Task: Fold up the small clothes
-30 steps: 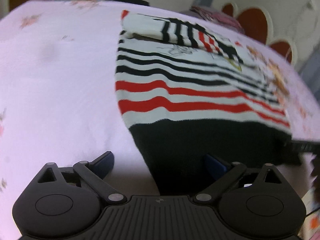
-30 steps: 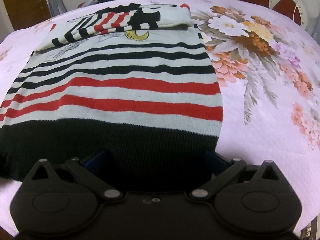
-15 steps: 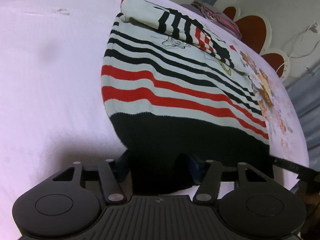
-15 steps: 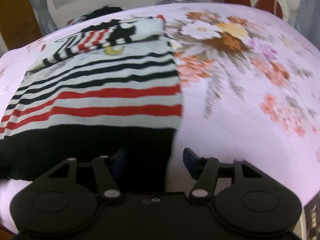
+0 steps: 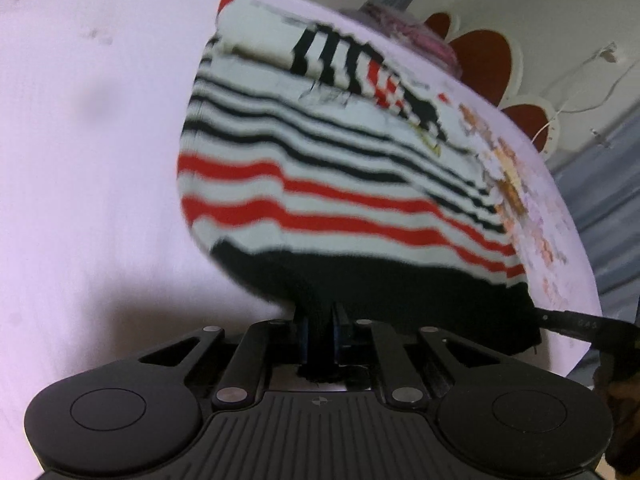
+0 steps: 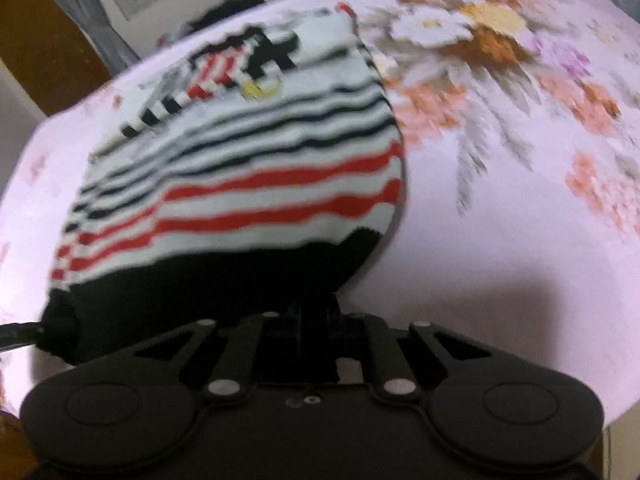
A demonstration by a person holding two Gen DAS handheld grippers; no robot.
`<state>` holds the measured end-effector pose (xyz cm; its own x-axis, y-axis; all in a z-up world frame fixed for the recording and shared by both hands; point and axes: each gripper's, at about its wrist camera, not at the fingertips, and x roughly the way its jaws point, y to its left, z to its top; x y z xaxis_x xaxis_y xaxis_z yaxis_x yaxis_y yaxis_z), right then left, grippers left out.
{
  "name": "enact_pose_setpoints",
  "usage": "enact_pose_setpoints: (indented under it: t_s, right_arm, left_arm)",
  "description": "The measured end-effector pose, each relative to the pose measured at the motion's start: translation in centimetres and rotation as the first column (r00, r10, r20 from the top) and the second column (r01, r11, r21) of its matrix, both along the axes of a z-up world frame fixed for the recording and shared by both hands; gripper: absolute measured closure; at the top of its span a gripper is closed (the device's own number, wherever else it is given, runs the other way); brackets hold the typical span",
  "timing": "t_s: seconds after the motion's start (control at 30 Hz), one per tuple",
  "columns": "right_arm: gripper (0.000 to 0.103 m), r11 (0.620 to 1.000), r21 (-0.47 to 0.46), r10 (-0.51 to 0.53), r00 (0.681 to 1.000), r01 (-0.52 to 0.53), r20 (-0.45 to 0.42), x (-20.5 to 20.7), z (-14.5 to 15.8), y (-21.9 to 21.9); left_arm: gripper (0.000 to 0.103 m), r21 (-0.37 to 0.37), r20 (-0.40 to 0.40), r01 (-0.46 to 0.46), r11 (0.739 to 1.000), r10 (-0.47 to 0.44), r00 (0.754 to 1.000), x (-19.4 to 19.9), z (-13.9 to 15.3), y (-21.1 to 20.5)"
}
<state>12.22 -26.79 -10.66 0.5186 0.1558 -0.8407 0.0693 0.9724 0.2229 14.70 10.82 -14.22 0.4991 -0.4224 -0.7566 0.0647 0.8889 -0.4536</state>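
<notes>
Sweater point(image 5: 320, 184) hem pinched at both near corners, stripes running crosswise on the bedspread point(image 5: 92, 168).

Left gripper point(image 5: 319, 322) is clamped on the black hem band at its left corner; right gripper point(image 6: 316, 316) is likewise closed on the black band at the right corner. Garment extends straight away from both claws, long axis pointing forward toward the folded-over sleeve point(image 6: 224, 68) at the far end, so my read is the next move is hem forward over the body, both hands level. Near edge looks lifted and bowed; both frames blurred. Left view shows the other gripper's tip at the right corner plus headboard point(image 5: 484, 60); right view alone shows the floral print point(image 6: 480, 36) beside the sweater.
</notes>
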Motion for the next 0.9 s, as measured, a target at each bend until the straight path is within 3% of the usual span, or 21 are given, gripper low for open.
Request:
enact_pose_setpoints:
  t_s: [0.27,0.5,0.9]
  right_arm:
    - [0.093,0.999,0.040,0.007,0.990,-0.013,0.143,2.9,4.6,-0.5]
    - [0.093,0.998,0.053,0.030,0.972,-0.044,0.235,7.3,7.5,-0.6]
    - [0.093,0.996,0.072,0.034,0.952,-0.058,0.305,17.6,8.6,-0.5]
  left_arm:
    - [0.093,-0.011,0.157,-0.039,0.999,0.040,0.987,3.1,4.4,1.2]
    - [0.094,-0.022,0.231,-0.074,0.997,0.077,0.970,6.8,6.4,1.3]
    - [0.094,-0.029,0.325,-0.152,0.988,0.153,0.933,16.3,8.7,1.1]
